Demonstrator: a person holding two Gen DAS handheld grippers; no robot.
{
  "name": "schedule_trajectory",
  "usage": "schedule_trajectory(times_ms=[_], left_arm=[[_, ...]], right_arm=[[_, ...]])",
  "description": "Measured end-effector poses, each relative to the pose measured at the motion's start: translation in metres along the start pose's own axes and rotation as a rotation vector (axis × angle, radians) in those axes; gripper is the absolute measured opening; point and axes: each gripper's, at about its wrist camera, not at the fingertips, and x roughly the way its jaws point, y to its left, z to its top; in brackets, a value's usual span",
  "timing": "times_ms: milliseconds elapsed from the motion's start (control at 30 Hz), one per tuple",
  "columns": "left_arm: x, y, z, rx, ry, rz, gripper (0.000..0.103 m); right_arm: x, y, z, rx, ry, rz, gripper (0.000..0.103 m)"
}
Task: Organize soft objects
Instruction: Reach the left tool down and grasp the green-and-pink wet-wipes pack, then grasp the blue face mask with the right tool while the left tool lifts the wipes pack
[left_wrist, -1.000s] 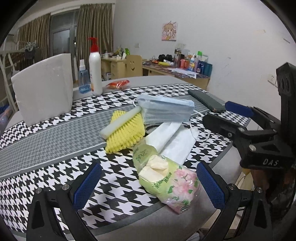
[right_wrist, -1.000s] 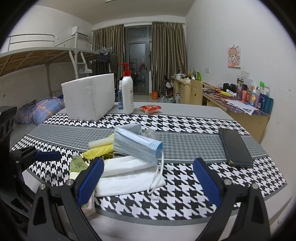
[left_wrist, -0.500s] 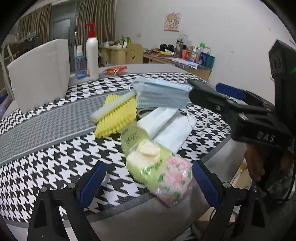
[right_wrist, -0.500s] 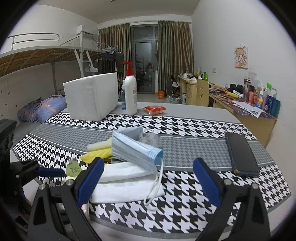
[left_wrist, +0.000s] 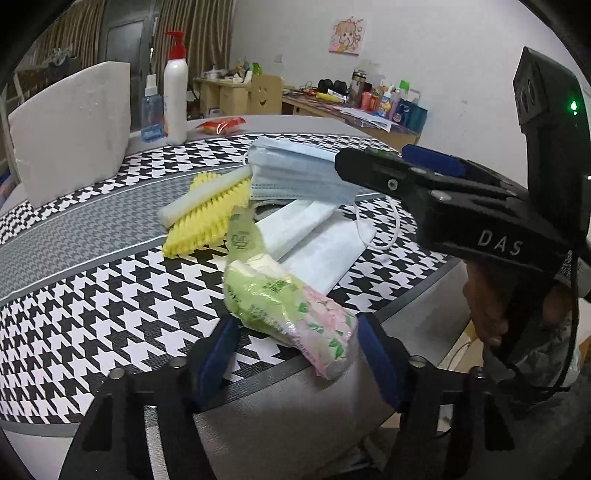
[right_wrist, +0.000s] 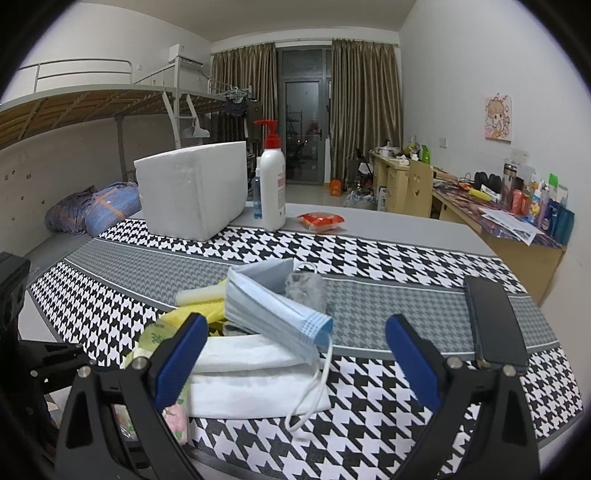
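A pile of soft things lies at the near table edge: a green flowered tissue pack (left_wrist: 288, 306), a stack of blue face masks (left_wrist: 295, 173), white folded masks (left_wrist: 314, 236) and a yellow foam net with a white foam stick (left_wrist: 207, 218). My left gripper (left_wrist: 295, 358) is open with its blue pads on either side of the tissue pack's near end. My right gripper (right_wrist: 295, 354) is open and empty, facing the blue masks (right_wrist: 273, 314) and white masks (right_wrist: 251, 380); it also shows in the left wrist view (left_wrist: 424, 173).
A white foam box (right_wrist: 192, 192), a pump bottle (right_wrist: 272, 184), a small blue bottle (left_wrist: 151, 118) and a red snack packet (right_wrist: 320, 220) stand at the far side. A black phone (right_wrist: 495, 325) lies to the right. The houndstooth cloth (right_wrist: 406, 254) covers the table.
My left gripper has moved in close and its pads have narrowed around the tissue pack's near end. My right gripper has come forward toward the blue masks.
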Motion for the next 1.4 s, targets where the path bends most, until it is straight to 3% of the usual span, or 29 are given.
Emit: schedule_trajectory(times_ms=[167, 233, 300, 567, 867, 1233, 1300, 1400], left_arm=[[-0.002, 0.001, 0.001, -0.012, -0.009, -0.007, 0.049], [-0.002, 0.003, 0.001, -0.018, -0.006, -0.016, 0.037], [-0.004, 0.004, 0.001, -0.014, -0.012, -0.023, 0.033], [-0.015, 0.007, -0.002, 0.0, -0.03, -0.041, 0.028], [-0.03, 0.021, 0.003, -0.005, -0.08, -0.009, 0.028], [-0.034, 0.039, 0.009, -0.027, -0.092, 0.008, 0.028], [-0.034, 0.042, 0.011, -0.029, -0.09, 0.006, 0.028], [-0.034, 0.044, 0.015, -0.03, -0.094, 0.003, 0.028]], right_arm=[[0.0, 0.0, 0.0, -0.001, 0.0, 0.003, 0.099], [0.002, 0.001, 0.0, -0.006, 0.005, -0.002, 0.099], [0.004, 0.002, 0.0, -0.015, 0.013, -0.008, 0.099], [0.015, 0.008, 0.004, -0.036, 0.036, 0.001, 0.099], [0.024, 0.021, 0.012, -0.063, 0.036, 0.018, 0.098], [0.044, 0.026, 0.015, -0.078, 0.116, 0.057, 0.069], [0.047, 0.025, 0.013, -0.079, 0.154, 0.066, 0.053], [0.047, 0.024, 0.01, -0.074, 0.181, 0.088, 0.039]])
